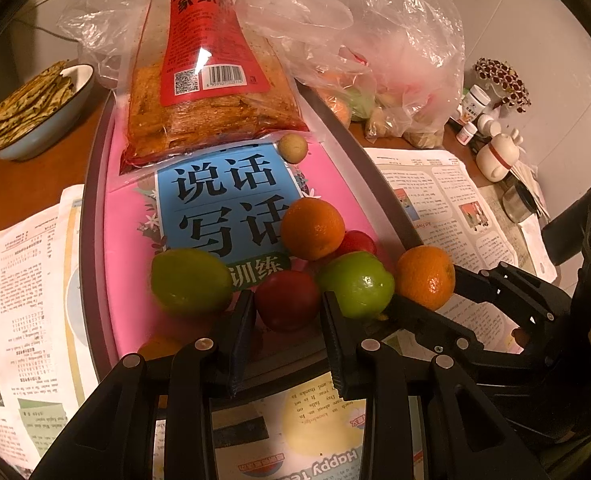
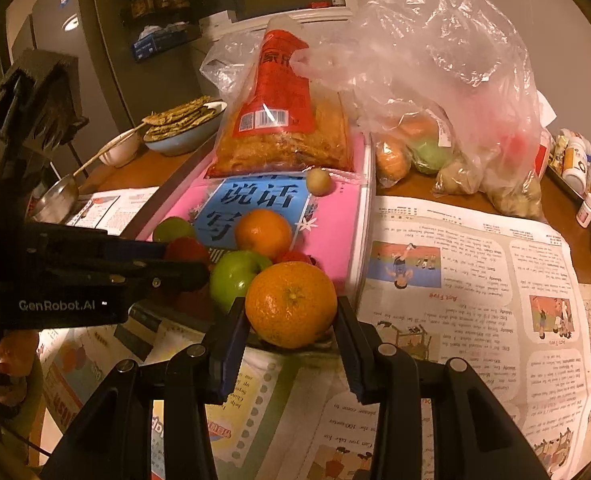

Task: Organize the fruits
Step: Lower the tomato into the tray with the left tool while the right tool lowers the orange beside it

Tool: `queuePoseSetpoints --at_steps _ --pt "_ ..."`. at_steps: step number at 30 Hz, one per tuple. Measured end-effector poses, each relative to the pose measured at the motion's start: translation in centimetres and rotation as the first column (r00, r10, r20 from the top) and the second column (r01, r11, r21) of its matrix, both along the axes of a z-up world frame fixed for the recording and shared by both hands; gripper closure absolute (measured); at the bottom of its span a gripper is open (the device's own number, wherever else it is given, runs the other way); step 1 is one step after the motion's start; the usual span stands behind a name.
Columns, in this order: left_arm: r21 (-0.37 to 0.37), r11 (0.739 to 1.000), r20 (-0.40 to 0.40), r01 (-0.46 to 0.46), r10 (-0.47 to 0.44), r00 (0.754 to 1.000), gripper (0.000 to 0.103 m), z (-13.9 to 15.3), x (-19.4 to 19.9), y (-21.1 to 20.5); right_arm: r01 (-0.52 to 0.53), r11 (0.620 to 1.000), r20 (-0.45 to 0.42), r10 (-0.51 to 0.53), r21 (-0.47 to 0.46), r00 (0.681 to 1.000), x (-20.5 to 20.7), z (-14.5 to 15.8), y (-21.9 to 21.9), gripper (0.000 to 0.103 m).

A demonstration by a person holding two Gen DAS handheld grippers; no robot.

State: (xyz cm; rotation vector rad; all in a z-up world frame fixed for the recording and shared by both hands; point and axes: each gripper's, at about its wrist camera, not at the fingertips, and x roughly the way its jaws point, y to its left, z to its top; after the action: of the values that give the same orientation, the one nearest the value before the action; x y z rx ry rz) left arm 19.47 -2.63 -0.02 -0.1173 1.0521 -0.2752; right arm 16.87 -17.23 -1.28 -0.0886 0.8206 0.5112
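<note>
The left gripper has its jaws spread on either side of a dark red fruit, the pads flanking it closely but, as far as the left wrist view shows, not clearly pressing it. The right gripper brackets a mandarin orange the same way; whether its pads actually touch the peel cannot be told. Both fruits sit in a tight cluster at the near end of a pink workbook, directly ahead of the fingertips. Just to the left gripper's right is a green apple, touching the red fruit or nearly so; to its left is a second green fruit, and beyond the tips lies another orange. The main risk is crowding: the left gripper's right finger is wedged between the red fruit and the green apple, so closing or lifting could nudge the apple and set the round fruits rolling off the book's edge. The two grippers are also very near each other, the right one's fingers reaching in just beside the left's, so they could collide. A glossy round fruit gripped off-centre might squirt forward. A small longan-like fruit farther ahead, by the snack packet, could roll if the book is jolted.
</note>
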Motion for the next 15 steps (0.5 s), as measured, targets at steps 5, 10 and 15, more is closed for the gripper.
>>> queuePoseSetpoints --at_steps 5,10,15 --pt "0.001 1.0 0.001 0.0 0.0 1.0 0.069 -0.02 0.01 0.02 0.0 1.0 -0.002 0.0 -0.001 1.0 0.05 0.0 -0.01 0.06" --pt "0.003 1.0 0.001 0.0 0.0 1.0 0.069 -0.05 0.03 0.03 -0.001 1.0 0.004 0.001 -0.013 1.0 -0.11 -0.08 0.12 0.06" --pt "0.004 1.0 0.002 -0.001 0.001 1.0 0.069 -0.05 0.04 0.08 0.001 1.0 0.005 -0.001 -0.013 1.0 -0.17 -0.09 0.15 0.06"
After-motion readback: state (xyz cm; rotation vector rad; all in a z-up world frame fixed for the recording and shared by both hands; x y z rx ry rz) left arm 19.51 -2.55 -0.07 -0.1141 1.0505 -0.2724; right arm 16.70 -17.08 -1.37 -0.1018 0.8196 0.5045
